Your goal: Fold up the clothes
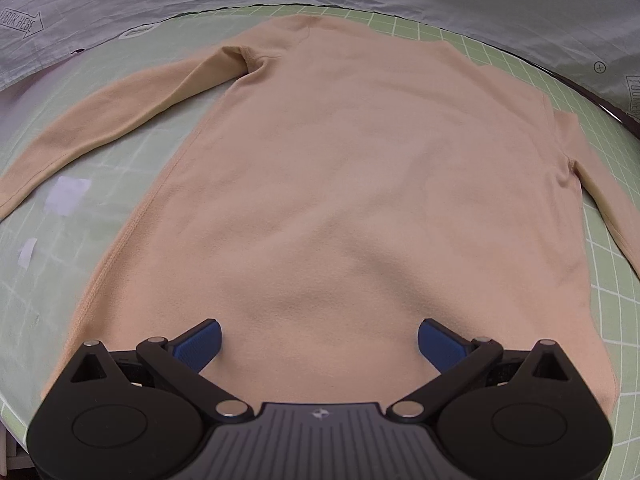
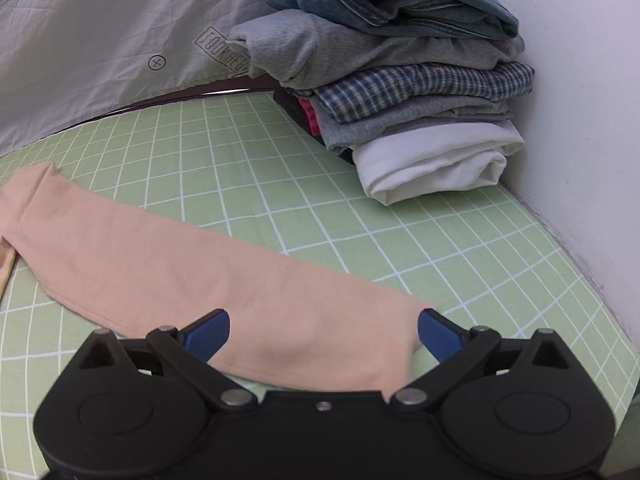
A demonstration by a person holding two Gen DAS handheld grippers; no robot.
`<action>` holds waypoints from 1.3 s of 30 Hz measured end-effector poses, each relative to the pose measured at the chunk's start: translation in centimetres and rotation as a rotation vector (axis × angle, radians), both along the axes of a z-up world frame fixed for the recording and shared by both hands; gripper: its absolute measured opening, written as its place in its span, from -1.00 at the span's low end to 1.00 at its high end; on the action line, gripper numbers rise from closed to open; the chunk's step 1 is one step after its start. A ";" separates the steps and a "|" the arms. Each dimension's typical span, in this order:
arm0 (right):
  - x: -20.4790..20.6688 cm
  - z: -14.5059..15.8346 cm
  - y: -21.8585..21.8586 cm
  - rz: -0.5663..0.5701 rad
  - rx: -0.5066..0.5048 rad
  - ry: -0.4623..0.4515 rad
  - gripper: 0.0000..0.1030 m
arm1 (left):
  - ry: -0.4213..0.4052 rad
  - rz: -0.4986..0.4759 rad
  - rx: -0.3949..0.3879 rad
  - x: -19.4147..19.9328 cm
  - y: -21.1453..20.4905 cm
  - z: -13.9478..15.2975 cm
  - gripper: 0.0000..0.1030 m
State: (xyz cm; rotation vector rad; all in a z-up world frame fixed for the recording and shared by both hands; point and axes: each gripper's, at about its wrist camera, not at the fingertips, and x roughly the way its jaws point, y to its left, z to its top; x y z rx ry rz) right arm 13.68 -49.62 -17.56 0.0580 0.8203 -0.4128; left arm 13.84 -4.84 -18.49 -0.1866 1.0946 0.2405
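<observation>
Peach long-sleeved top [image 1: 340, 184] lies spread flat on a bed [image 1: 608, 288] covered by a green sheet with a white grid. Long axis runs from the hem at the bed's near edge to the shoulders at the far edge; neck end points away from the left wrist camera. Left sleeve [image 1: 100, 124] stretches out toward the bed's left side, angled back toward the near edge. Fabric looks soft, fleece-like, matte, with a stitched side seam visible along the left flank.

Left gripper [image 1: 320, 344] hovers low over the hem, aimed along the body of the top. Its blue ribbed fingers [image 1: 198, 344] are spread wide, nothing between them but the cloth below; whether they touch it cannot be told.

Right gripper [image 2: 324, 338] sits over the cuff end of the right sleeve [image 2: 192, 264], which runs as a flat band from the armpit at left to the cuff at lower right. Fingers [image 2: 208, 336] spread wide, straddling the sleeve's width, gripping nothing.

At the bed's far right corner, against a white wall [image 2: 580, 120], a stack of folded clothes [image 2: 408, 80]: denim on top, grey knit, blue plaid, more grey, white at the bottom. Grey wrinkled cloth [image 2: 100, 52] with printed markings hangs beyond the far edge.
</observation>
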 end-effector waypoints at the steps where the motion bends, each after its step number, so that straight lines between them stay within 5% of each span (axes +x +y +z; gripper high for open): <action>1: 0.9 0.1 0.7 0.024 0.005 -0.006 0.98 | -0.009 0.018 -0.011 0.3 0.3 0.1 1.00; 13: 13.5 -0.3 10.8 0.326 0.082 -0.078 0.99 | -0.051 0.167 -0.062 7.0 3.2 0.2 1.00; 21: 19.0 -2.8 16.1 0.513 0.107 -0.088 0.99 | -0.036 0.198 0.056 9.3 2.6 -0.6 1.00; 39: 21.1 -3.0 11.5 0.324 0.139 -0.103 1.00 | -0.081 0.206 0.077 8.5 2.7 -1.0 1.00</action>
